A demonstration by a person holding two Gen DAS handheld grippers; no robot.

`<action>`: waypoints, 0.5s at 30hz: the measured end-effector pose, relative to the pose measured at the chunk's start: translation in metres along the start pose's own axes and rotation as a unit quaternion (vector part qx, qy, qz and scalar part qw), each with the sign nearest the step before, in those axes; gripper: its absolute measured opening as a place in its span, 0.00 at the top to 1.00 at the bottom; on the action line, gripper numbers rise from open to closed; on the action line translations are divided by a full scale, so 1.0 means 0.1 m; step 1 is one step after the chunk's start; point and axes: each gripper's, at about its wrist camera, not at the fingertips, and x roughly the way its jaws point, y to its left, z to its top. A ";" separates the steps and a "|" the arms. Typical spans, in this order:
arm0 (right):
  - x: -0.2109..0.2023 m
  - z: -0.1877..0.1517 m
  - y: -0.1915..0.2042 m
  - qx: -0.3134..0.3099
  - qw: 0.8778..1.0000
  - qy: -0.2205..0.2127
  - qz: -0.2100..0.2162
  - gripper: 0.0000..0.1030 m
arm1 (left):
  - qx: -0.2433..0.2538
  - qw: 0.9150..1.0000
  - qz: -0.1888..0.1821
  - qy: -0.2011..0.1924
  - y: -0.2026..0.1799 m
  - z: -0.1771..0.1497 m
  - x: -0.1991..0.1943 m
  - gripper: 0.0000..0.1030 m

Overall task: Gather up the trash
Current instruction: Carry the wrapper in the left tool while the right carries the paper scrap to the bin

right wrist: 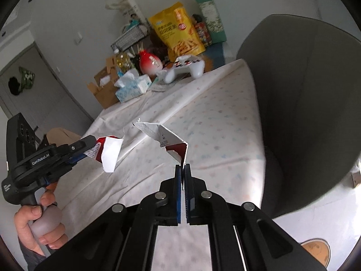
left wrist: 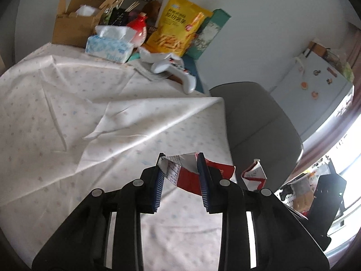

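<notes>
- The left tongs (left wrist: 180, 169) stand partly apart, their blue ribbed pads pressed on a crumpled red-and-white carton scrap (left wrist: 180, 174) with small print on it, held above the table (left wrist: 56, 113).
- The right tongs (right wrist: 183, 169) are closed almost flat on a second torn carton piece (right wrist: 167, 139), a stiff, folded white and red card that sticks up in sharp angles above the cloth.
- In the right wrist view a hand (right wrist: 38, 225) grips the left tool's pale handle.
- The table wears a thin, creased white cloth with faint pastel dots, one corner folded over.
- At its far end stand a tissue pack (left wrist: 108, 47), a yellow snack bag (left wrist: 178, 24), a brown cardboard box (left wrist: 72, 22) and a white game controller (left wrist: 178, 72).
- A grey rounded chair (left wrist: 259, 117) sits beside the table; a white fridge (left wrist: 315, 85) with magnets stands against the plain wall.
</notes>
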 end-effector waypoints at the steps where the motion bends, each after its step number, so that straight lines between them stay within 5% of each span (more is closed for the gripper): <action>1: -0.10 -0.03 -0.05 0.007 1.000 -0.005 -0.001 0.96 | 0.004 1.000 -0.005 -0.002 -0.06 -0.02 -0.03 0.73; 10: -0.68 -0.41 -0.54 0.072 0.997 -0.019 -0.017 0.96 | 0.006 0.999 -0.044 -0.010 -0.49 -0.35 -0.18 0.73; 15: -0.93 -0.66 -0.88 0.108 0.993 -0.027 -0.041 0.96 | 0.016 0.997 -0.069 0.018 -0.80 -0.69 -0.07 0.73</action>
